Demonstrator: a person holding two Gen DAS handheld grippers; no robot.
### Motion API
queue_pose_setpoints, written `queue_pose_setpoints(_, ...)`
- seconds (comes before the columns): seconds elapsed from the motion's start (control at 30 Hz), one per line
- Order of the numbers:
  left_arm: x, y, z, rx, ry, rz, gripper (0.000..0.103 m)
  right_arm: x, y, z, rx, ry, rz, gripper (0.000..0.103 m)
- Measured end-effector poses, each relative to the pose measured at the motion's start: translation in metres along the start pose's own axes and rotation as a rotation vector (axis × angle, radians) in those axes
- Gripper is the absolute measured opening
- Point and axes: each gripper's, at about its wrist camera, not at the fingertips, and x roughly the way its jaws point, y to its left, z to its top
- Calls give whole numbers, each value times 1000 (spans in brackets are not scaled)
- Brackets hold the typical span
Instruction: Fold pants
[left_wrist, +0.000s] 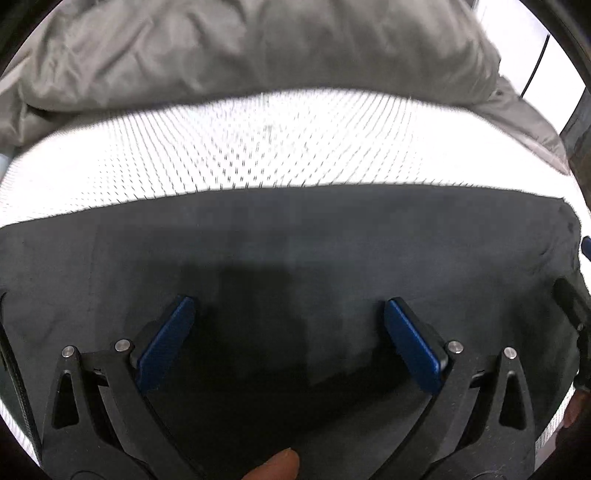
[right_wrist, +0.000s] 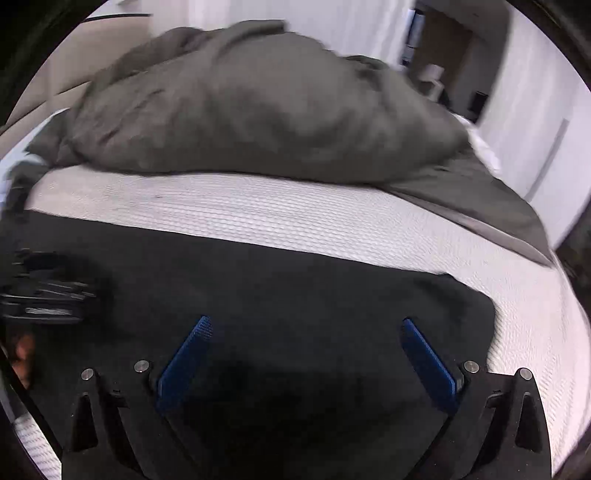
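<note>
Two grippers, left (left_wrist: 288, 308) and right (right_wrist: 306, 326), hover spread wide and empty over one dark pants (left_wrist: 295, 240) on the bed (left_wrist: 258, 147). One grey duvet (right_wrist: 258, 103) fills the top; the pants' lower edge is cut off.

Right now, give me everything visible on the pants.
The pants are dark, nearly black, a soft matte cloth. They lie flat on the white textured mattress, spread wide with a straight far edge and few wrinkles. In the right wrist view their right end is rounded and slightly rumpled. No waistband or legs can be told apart. The left gripper and right gripper hang over them, fingers apart, holding nothing. The grey duvet lies beyond, apart from them.
</note>
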Motion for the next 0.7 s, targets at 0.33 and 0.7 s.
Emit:
queue_pose_setpoints(0.33,-16,142,9,-263,-50,31,102,58,-13,-7,33,158,-25,103)
queue_pose_setpoints(0.7,-66,357,-47,-829,-203,222,101,46,-24,-23,51,156,-21,103)
